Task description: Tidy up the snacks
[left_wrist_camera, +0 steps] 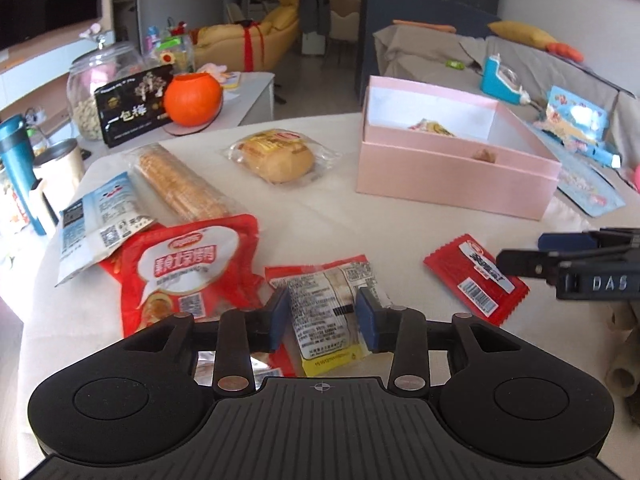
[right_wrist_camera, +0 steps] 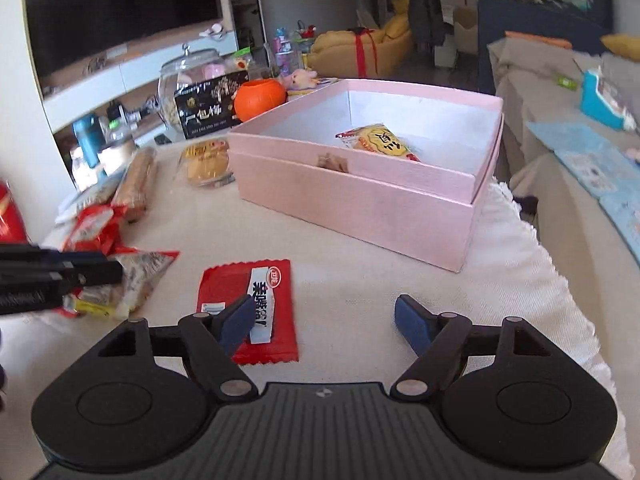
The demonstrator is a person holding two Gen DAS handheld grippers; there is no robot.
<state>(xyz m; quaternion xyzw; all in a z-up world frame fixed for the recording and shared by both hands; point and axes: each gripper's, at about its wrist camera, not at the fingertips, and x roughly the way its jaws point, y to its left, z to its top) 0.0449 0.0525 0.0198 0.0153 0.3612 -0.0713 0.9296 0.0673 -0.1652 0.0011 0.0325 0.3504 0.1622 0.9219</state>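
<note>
Your left gripper (left_wrist_camera: 322,318) sits low at centre frame, its blue pads set either side of a clear-and-yellow snack packet (left_wrist_camera: 328,312) lying on the cloth-covered table (left_wrist_camera: 320,208); whether they actually pinch it, you cannot tell. Your right gripper (right_wrist_camera: 326,320) is spread wide and holds nothing, its left pad over the flat red sachet (right_wrist_camera: 250,312). Only the right wrist view looks down into the pink box (right_wrist_camera: 360,200), upper centre, where one yellow snack pack (right_wrist_camera: 380,142) lies. The left view instead shows the bun (left_wrist_camera: 280,156), biscuit roll (left_wrist_camera: 180,182) and big red pouch (left_wrist_camera: 184,268) spread across the left half, with the orange pumpkin (left_wrist_camera: 192,98) and glass jar (left_wrist_camera: 92,88) behind.
</note>
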